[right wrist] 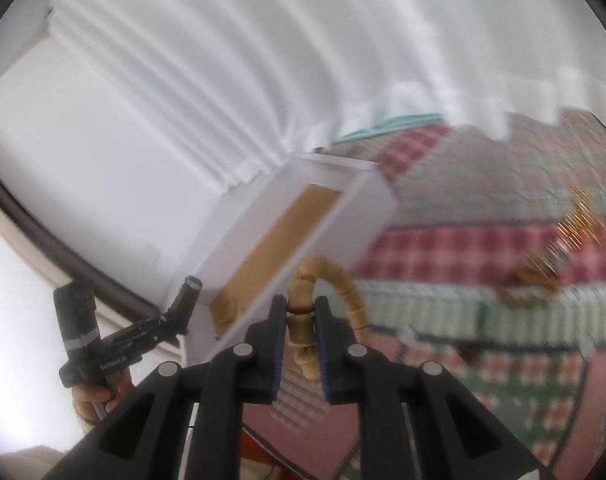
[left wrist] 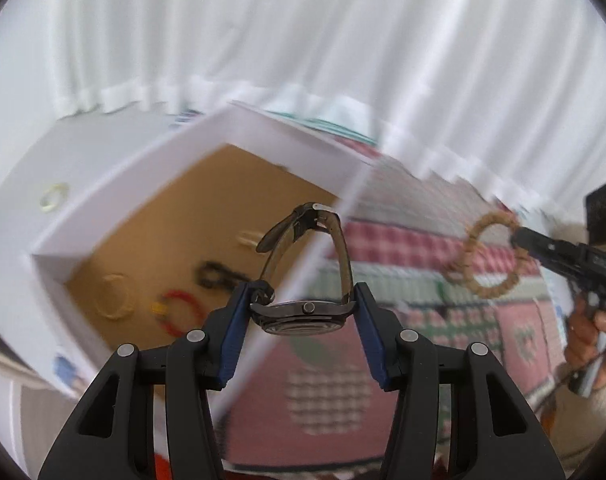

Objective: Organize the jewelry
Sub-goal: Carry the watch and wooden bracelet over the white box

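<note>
Your left gripper [left wrist: 305, 312] was clamped on a wristwatch [left wrist: 301, 314], blue pads pressing the two ends of the dark case, crown facing the camera, dial turned downward. Its strap [left wrist: 307, 236] stood up in a closed loop above the case. Your right gripper [right wrist: 301, 318] was pinched on a beaded bracelet [right wrist: 335, 284], pads nearly together around the tan beads; the rest of the loop arched up and off to the right of the fingers. From the left wrist view that same bracelet [left wrist: 491, 256] hung as a full ring off the right gripper's tip, above the patterned cloth.

Both pieces were held in the air, clear of the surface.

Beyond the watch sat a white box [left wrist: 207, 140] with a tan floor. Lying in it: a red bracelet [left wrist: 181, 312], a dark chain-like piece [left wrist: 217, 274] and a pale ring [left wrist: 115, 294], all blurred. A yellowish ring [left wrist: 55, 197] lay on the white surface outside the box's left wall.

A red, green and white checked cloth [left wrist: 423, 248] covered the table to the right of the box. In the right wrist view a gold-coloured piece [right wrist: 543, 276] lay on it, too blurred to identify. White curtains [left wrist: 303, 32] hung behind.
</note>
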